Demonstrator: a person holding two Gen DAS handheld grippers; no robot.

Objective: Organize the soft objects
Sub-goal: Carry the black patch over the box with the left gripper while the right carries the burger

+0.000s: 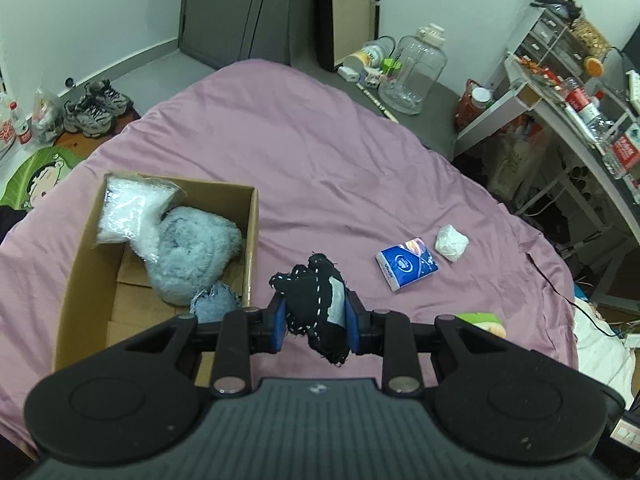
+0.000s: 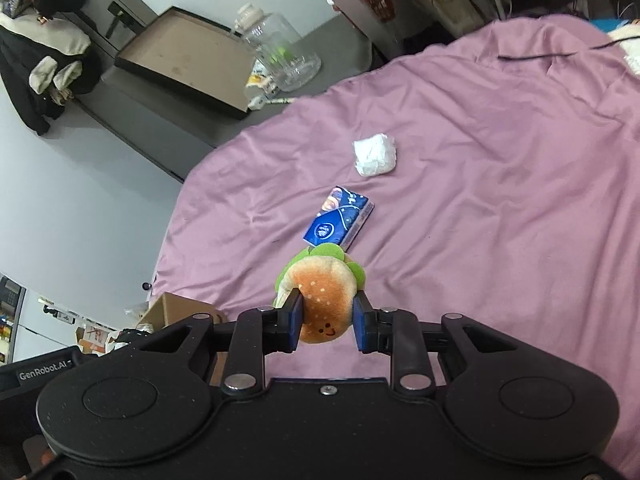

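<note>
My left gripper (image 1: 316,318) is shut on a black fabric piece with white stitching (image 1: 316,304), held above the pink bedsheet just right of the cardboard box (image 1: 80,264). Inside the box lie a white plastic bag (image 1: 128,212), a grey-blue fluffy item (image 1: 192,256) and a denim scrap (image 1: 214,304). My right gripper (image 2: 326,322) is shut on a plush hamburger toy (image 2: 324,292), lifted over the sheet. A blue tissue pack (image 2: 340,218) (image 1: 406,268) and a white crumpled wad (image 2: 375,155) (image 1: 452,242) lie on the bed beyond both grippers.
The pink bed (image 1: 320,152) fills the middle. On the floor beyond stand a clear plastic jug (image 1: 414,72) and a flat cardboard tray (image 2: 188,60). A cluttered desk (image 1: 576,92) is at the right, shoes (image 1: 96,108) at the left.
</note>
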